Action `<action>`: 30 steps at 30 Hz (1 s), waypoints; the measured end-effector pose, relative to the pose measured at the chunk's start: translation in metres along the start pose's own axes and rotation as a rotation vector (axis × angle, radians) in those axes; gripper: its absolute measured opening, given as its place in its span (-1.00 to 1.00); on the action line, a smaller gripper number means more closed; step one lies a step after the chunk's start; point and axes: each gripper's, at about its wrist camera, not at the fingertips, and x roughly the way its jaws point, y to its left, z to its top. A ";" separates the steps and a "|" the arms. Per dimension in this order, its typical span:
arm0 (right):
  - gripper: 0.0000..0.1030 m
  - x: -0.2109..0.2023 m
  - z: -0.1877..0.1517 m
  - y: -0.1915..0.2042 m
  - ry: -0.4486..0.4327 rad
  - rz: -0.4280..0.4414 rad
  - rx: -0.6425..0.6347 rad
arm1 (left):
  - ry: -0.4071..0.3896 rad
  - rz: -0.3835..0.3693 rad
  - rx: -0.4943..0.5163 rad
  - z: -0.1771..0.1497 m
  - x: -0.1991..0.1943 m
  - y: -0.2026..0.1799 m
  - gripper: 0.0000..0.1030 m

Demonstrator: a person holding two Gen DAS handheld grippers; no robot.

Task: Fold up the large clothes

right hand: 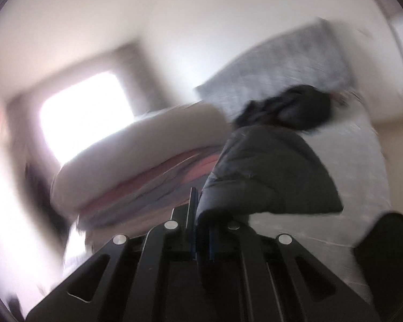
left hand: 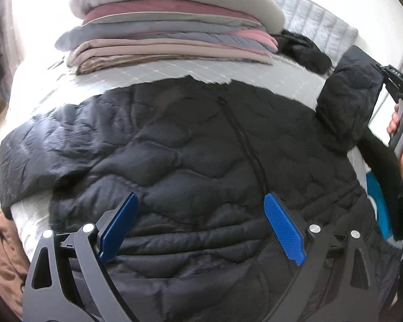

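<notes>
A black quilted puffer jacket (left hand: pixel 190 145) lies spread on the grey quilted bed (left hand: pixel 161 73), zip facing up. My left gripper (left hand: pixel 201 201) hovers open over the jacket's lower front, blue pads wide apart, holding nothing. My right gripper (left hand: pixel 389 80) shows at the right edge in the left wrist view, shut on the jacket's right sleeve (left hand: pixel 354 99), which it holds lifted off the bed. In the blurred right wrist view the right gripper (right hand: pixel 198 204) is shut on that dark sleeve (right hand: pixel 271 171).
A stack of folded blankets and bedding (left hand: pixel 172 29) sits at the back of the bed, also in the right wrist view (right hand: pixel 137 166). A black garment (left hand: pixel 303 48) lies beside it. A brown cloth (left hand: pixel 2 255) hangs at the lower left. A bright window (right hand: pixel 83 112) is behind.
</notes>
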 end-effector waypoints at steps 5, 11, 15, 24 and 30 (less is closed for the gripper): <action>-0.63 0.074 -0.089 0.125 0.274 0.115 -0.295 | -0.021 -0.013 -0.101 0.005 -0.012 0.031 0.77; -0.03 0.122 -0.225 0.184 0.730 0.259 -0.436 | 0.009 -0.072 -0.252 0.002 -0.014 0.069 0.77; 0.17 0.099 -0.181 0.166 0.571 0.297 -0.290 | -0.006 -0.074 -0.290 0.000 -0.021 0.083 0.77; 0.61 0.123 -0.179 -0.007 0.630 -0.194 0.322 | -0.019 -0.085 -0.305 0.000 -0.021 0.090 0.77; 0.61 0.101 -0.164 0.018 0.541 -0.038 0.384 | -0.066 -0.147 -0.464 -0.003 -0.036 0.152 0.77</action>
